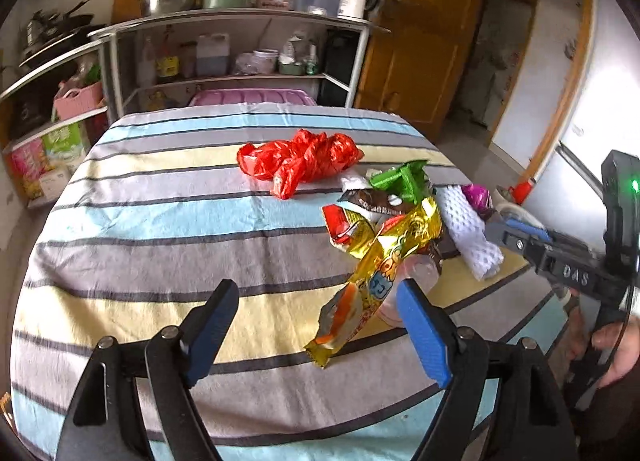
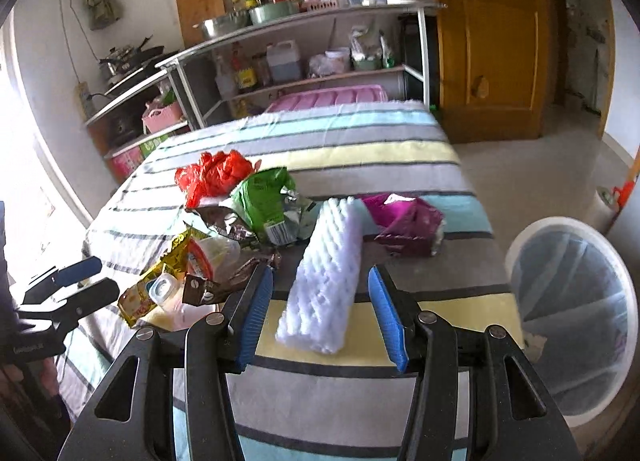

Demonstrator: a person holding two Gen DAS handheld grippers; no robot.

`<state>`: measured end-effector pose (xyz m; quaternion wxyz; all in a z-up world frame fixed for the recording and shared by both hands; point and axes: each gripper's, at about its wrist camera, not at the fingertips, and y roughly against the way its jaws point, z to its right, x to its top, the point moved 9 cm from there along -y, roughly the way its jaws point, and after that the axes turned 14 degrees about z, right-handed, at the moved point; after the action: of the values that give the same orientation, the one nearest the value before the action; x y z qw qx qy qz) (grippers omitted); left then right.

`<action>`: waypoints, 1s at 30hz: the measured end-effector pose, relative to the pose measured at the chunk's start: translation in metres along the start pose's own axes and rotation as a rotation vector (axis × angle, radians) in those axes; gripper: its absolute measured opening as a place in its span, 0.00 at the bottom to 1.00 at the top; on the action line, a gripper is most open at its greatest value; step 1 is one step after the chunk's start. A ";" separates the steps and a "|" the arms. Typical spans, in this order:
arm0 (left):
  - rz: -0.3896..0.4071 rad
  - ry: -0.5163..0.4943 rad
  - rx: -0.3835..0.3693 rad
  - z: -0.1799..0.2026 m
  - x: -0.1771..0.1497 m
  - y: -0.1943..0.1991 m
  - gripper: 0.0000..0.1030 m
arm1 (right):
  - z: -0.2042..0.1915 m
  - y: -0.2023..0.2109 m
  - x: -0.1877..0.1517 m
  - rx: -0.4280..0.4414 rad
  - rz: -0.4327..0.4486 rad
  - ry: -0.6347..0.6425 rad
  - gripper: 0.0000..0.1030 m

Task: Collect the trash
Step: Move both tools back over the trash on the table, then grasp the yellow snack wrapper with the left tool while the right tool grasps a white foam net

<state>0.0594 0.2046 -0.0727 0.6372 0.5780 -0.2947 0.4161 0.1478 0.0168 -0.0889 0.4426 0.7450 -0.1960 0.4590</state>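
Striped tablecloth across the table, white-lined bin on the floor off its right edge; trash heaped right of centre: red bag far, white foam sleeve near, gold wrapper, green packet; left gripper spread wide around the gold wrapper's near end; right gripper spread either side of the foam sleeve, no contact visible

Striped tablecloth; shelf rack; wooden door.
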 end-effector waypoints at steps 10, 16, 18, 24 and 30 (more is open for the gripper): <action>-0.090 -0.047 -0.092 0.017 -0.011 -0.032 0.80 | 0.006 -0.022 -0.010 -0.001 -0.069 -0.037 0.39; -0.116 -0.066 -0.117 0.026 -0.014 -0.038 0.60 | 0.006 -0.023 -0.011 0.012 -0.070 -0.044 0.29; -0.123 -0.072 -0.127 0.030 -0.015 -0.039 0.53 | 0.006 -0.023 -0.011 0.017 -0.068 -0.044 0.26; -0.132 -0.067 -0.135 0.032 -0.017 -0.039 0.33 | 0.005 -0.022 -0.010 0.030 -0.061 -0.052 0.15; -0.118 -0.053 -0.116 0.029 -0.014 -0.038 0.23 | 0.002 -0.019 -0.008 0.040 -0.043 -0.054 0.08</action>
<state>0.0885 0.1735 -0.0989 0.6850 0.5673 -0.3004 0.3447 0.1578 0.0241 -0.1051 0.4319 0.7698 -0.1824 0.4331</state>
